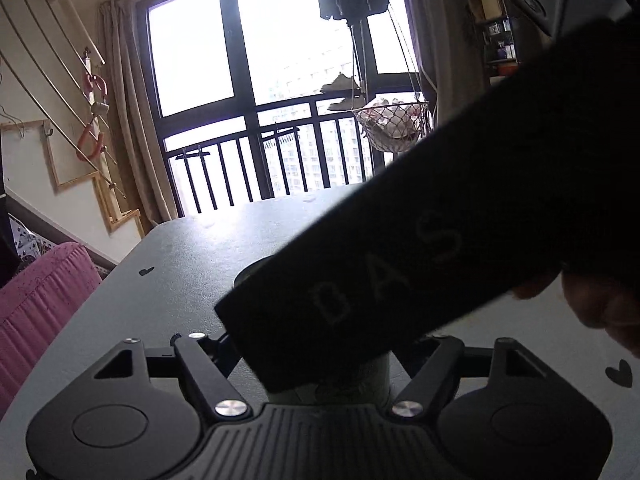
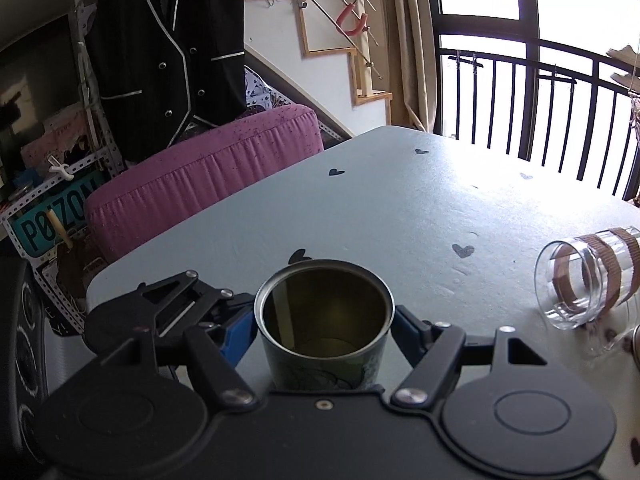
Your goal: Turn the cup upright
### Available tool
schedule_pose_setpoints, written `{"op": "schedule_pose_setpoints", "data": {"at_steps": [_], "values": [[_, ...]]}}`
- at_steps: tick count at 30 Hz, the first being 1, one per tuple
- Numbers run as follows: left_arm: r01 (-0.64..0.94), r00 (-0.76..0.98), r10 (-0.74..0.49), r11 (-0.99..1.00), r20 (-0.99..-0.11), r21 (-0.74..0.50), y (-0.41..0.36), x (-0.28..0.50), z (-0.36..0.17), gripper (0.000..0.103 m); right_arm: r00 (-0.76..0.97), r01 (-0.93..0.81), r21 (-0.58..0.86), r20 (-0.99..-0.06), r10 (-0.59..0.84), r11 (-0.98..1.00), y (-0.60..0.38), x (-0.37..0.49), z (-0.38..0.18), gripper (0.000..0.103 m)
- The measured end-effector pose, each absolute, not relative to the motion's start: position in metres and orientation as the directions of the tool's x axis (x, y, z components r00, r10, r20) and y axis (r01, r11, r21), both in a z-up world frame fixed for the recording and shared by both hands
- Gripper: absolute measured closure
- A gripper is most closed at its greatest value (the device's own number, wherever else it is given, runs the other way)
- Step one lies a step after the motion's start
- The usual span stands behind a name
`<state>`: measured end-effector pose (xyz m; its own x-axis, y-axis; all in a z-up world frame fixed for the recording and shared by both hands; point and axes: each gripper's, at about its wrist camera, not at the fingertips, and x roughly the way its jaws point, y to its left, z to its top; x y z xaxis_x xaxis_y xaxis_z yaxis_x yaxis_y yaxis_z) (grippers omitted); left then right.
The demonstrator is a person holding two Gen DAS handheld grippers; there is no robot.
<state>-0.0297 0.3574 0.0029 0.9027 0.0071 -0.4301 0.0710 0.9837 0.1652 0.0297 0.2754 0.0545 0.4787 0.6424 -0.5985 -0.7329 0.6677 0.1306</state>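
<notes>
On table point(image 2: 380, 208), right tongs point(image 2: 324, 334) clamp upright cup point(image 2: 324, 320).

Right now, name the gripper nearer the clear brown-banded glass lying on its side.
Right. The right gripper holds the green metal cup left of the clear glass; the left gripper is beyond the cup.

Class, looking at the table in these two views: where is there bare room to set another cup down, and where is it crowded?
Bare table stretches beyond the green cup, between the pink cushion and the railing; only printed hearts mark it. It is crowded at the right, where the glass lies on its side, and near the front, around the green cup between both grippers.
</notes>
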Motion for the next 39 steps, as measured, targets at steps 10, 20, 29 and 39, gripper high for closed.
{"op": "schedule_pose_setpoints", "data": {"at_steps": [10, 20, 29, 39], "values": [[0.050, 0.887, 0.028, 0.986, -0.460, 0.156, 0.380, -0.019, 0.002, 0.027, 0.487, -0.701, 0.217, -0.550, 0.678, 0.680, 0.253, 0.037, 0.061, 0.021], [-0.051, 0.883, 0.116, 0.987, -0.456, 0.153, 0.412, 0.009, 0.001, 0.027, 0.533, -0.635, 0.256, -0.538, 0.653, 0.729, 0.226, 0.042, 0.057, 0.021], [-0.095, 0.865, 0.113, 0.994, -0.489, 0.061, 0.420, 0.013, 0.012, 0.025, 0.543, -0.611, 0.260, -0.549, 0.635, 0.748, 0.214, 0.046, 0.047, 0.021], [-0.192, 0.874, 0.187, 0.981, -0.449, 0.035, 0.395, -0.039, 0.054, 0.002, 0.623, -0.594, 0.198, -0.500, 0.602, 0.780, 0.188, 0.025, 0.050, 0.013]]}}
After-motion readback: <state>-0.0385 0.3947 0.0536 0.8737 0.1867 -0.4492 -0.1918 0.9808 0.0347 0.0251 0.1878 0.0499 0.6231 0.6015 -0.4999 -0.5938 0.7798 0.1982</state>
